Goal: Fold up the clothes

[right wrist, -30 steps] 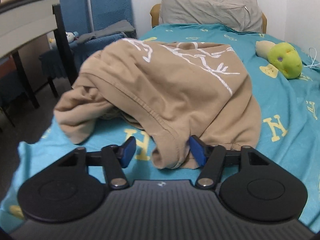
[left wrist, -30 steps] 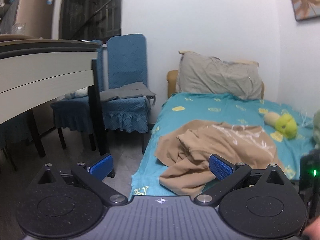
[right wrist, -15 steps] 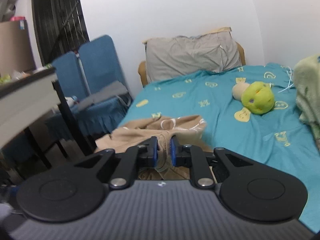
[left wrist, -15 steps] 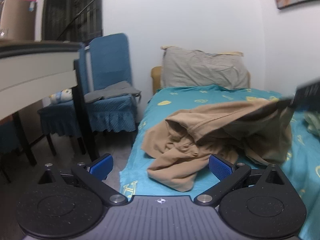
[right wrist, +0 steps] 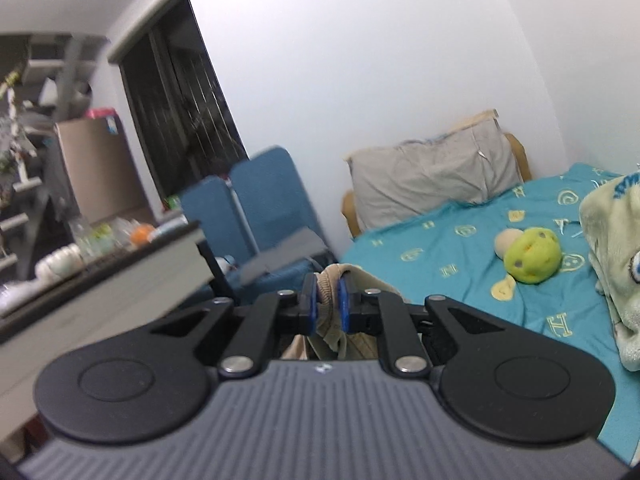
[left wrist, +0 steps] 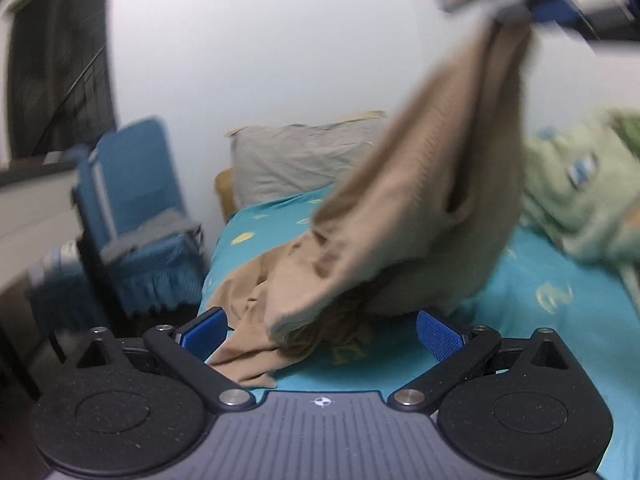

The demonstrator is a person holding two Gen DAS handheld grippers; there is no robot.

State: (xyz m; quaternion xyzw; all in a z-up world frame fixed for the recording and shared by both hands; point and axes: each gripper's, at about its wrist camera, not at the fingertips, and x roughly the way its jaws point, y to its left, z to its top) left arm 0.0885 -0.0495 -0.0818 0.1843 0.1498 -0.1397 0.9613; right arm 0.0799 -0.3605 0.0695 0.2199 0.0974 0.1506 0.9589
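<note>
Tan garment (left wrist: 404,216) hangs pinched in right gripper (right wrist: 329,307); left gripper (left wrist: 320,330) gapes wide, empty.

Tan garment (left wrist: 420,184), plain. Teal bedsheet (right wrist: 460,248) with pale yellow letter and swirl print; grey pillow (right wrist: 432,176). Green-and-cream plush toy (right wrist: 528,254), blue chairs (right wrist: 268,200), blue gripper pads (left wrist: 204,326).

The bed (right wrist: 460,248) bears pillow (right wrist: 432,176), plush toy (right wrist: 530,256), tan garment (left wrist: 256,300).
</note>
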